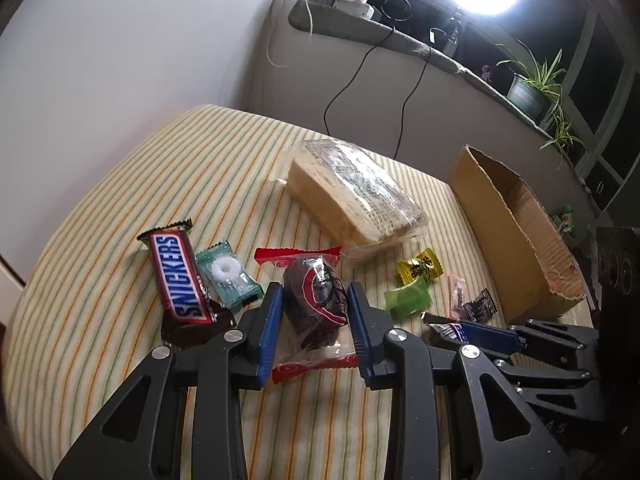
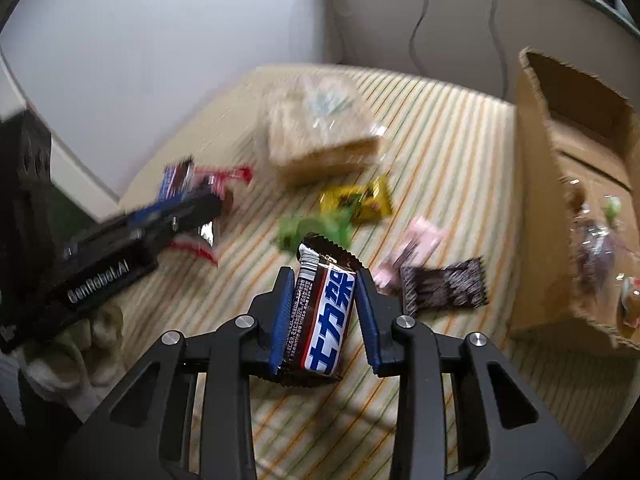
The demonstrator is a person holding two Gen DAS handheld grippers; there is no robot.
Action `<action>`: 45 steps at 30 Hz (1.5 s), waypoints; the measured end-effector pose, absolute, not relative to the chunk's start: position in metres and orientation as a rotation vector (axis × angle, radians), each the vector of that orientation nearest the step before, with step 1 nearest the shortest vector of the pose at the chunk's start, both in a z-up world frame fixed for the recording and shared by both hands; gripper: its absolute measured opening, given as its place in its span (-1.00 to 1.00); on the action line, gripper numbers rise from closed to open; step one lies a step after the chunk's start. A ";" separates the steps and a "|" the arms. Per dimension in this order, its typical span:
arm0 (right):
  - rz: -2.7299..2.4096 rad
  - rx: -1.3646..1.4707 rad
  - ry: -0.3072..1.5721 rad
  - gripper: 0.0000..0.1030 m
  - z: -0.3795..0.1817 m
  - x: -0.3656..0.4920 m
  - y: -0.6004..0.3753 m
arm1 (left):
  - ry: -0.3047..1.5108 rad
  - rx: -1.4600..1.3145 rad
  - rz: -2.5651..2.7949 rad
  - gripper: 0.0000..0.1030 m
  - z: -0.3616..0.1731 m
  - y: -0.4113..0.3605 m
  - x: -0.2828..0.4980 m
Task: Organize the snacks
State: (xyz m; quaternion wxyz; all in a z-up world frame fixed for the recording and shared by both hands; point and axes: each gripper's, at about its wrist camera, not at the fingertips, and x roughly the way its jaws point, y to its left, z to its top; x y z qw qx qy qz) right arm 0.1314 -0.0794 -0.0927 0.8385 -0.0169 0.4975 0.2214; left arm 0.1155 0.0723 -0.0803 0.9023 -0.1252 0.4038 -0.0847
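L hand-held gripper (image 1: 314, 312) pinches red-ended dark snack (image 1: 316, 304) mid-bed (image 1: 100, 280). R hand-held gripper (image 2: 322, 308) grips brown bar (image 2: 322, 312), box (image 2: 560, 200) at right edge.

Striped yellow-green cloth (image 1: 100, 240); brown box (image 1: 516, 236); blue-padded black tongs (image 1: 314, 316).

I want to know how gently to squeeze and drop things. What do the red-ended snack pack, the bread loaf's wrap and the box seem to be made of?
Red-ended snack pack: thin clear glossy plastic film, judging by glare and crinkles, dark contents showing through.
Bread loaf's wrap: clear printed film, shiny, loaf visible inside.
Box: plain brown corrugated cardboard, matte, with ragged torn edges.
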 end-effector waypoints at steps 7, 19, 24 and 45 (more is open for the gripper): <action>0.462 -0.076 1.037 -0.42 -0.096 0.119 -0.078 | 0.823 -0.267 -0.179 -0.41 -0.075 0.073 0.106; 0.472 -0.006 0.949 -0.42 -0.062 0.109 -0.111 | 0.762 -0.268 -0.213 -0.41 -0.047 0.061 0.099; 0.446 0.019 0.895 -0.42 -0.040 0.112 -0.131 | 0.743 -0.257 -0.252 -0.41 -0.037 0.041 0.106; 0.206 0.077 0.823 -0.42 -0.011 0.176 -0.278 | 0.713 -0.161 -0.437 -0.41 -0.013 -0.079 0.169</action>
